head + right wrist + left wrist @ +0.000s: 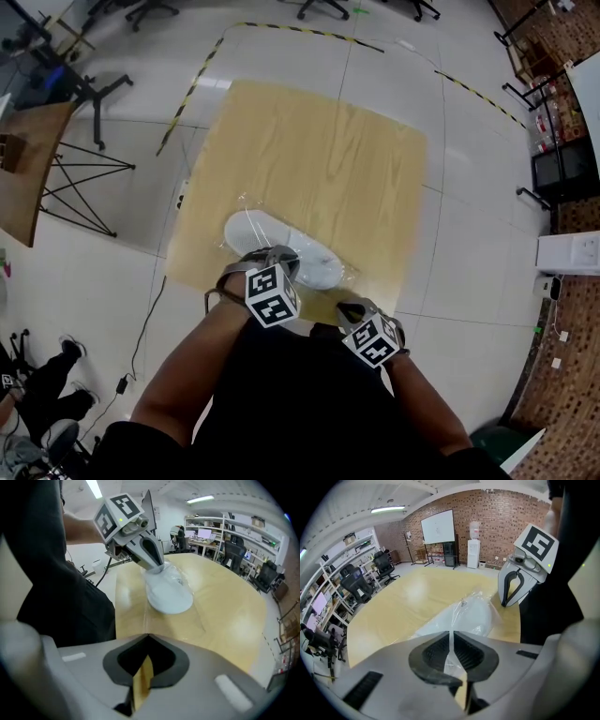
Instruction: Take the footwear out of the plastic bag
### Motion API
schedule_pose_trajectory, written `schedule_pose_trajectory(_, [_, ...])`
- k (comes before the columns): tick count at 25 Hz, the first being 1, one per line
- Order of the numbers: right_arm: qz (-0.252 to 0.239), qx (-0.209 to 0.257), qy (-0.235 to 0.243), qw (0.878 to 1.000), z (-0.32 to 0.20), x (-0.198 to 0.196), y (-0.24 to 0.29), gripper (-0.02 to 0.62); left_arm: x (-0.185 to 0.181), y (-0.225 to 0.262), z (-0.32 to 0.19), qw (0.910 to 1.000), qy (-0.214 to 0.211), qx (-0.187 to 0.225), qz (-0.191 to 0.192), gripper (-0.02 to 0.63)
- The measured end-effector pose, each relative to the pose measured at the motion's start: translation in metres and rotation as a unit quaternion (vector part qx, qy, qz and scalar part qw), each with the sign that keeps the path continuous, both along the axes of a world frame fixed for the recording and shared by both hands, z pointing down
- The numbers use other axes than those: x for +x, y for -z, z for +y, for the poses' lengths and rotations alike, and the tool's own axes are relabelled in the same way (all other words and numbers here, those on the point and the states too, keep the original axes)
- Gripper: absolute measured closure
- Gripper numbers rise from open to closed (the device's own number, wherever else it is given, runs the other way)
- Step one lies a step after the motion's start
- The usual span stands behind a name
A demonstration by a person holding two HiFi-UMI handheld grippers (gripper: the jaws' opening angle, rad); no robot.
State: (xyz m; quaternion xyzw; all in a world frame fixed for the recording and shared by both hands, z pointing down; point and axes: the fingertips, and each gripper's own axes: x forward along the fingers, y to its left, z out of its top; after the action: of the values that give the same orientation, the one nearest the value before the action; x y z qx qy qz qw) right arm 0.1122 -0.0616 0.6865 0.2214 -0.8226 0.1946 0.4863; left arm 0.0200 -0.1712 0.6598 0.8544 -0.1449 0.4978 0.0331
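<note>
While the plastic bag (345, 274) is pinched by the left gripper (451, 639), the five-o'clock right gripper (146, 639) clenched, footwear (272, 236) may be dragged along.

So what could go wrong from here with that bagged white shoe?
1. The left gripper pinches only thin film of the plastic bag; a hard pull might tear it or drag the shoe along.
2. The right gripper is shut, but whether it caught any film is unclear; if not, nothing anchors the bag.
3. The bag lies near the table's nearest edge and could slide off.
</note>
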Motion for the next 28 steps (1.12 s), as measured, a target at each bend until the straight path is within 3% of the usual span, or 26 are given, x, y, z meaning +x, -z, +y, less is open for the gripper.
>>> schedule_pose_trajectory(4, [0.021,0.005,-0.007,1.000,-0.001,0.015,0.001,0.594,-0.002,-0.001,0.000,0.9999,0.006,0.009,-0.003,0.572])
schedule_pose_trajectory(6, [0.021,-0.002,-0.035,0.999,-0.004,0.028,0.004,0.594,-0.004,0.001,0.000,1.0000,0.007,0.005,-0.002,0.572])
schedule_pose_trajectory(9, [-0.055,-0.032,-0.118,0.991,-0.020,0.030,0.020,0.592,-0.002,0.012,0.001,0.9999,-0.001,0.011,0.011,0.572])
schedule_pose_trajectory(13, [-0.178,-0.096,-0.224,0.953,-0.046,0.006,0.031,0.538,0.003,0.020,0.002,0.9995,0.001,0.025,0.020,0.572])
schedule_pose_trajectory(19, [-0.218,-0.161,-0.317,0.909,-0.067,-0.002,0.016,0.422,0.012,0.031,0.008,0.9990,-0.012,0.035,0.025,0.572])
schedule_pose_trajectory(23, [-0.230,-0.193,-0.369,0.880,-0.073,-0.007,0.009,0.422,0.011,0.033,0.014,0.9986,-0.012,0.038,0.036,0.572])
schedule_pose_trajectory(25, [-0.238,-0.186,-0.365,0.881,-0.076,-0.011,0.014,0.465,0.006,0.030,0.014,0.9987,-0.003,0.039,0.031,0.572])
schedule_pose_trajectory(28, [-0.257,-0.164,-0.331,0.893,-0.083,-0.012,0.035,0.500,-0.003,0.026,0.010,0.9989,0.010,0.044,0.013,0.572])
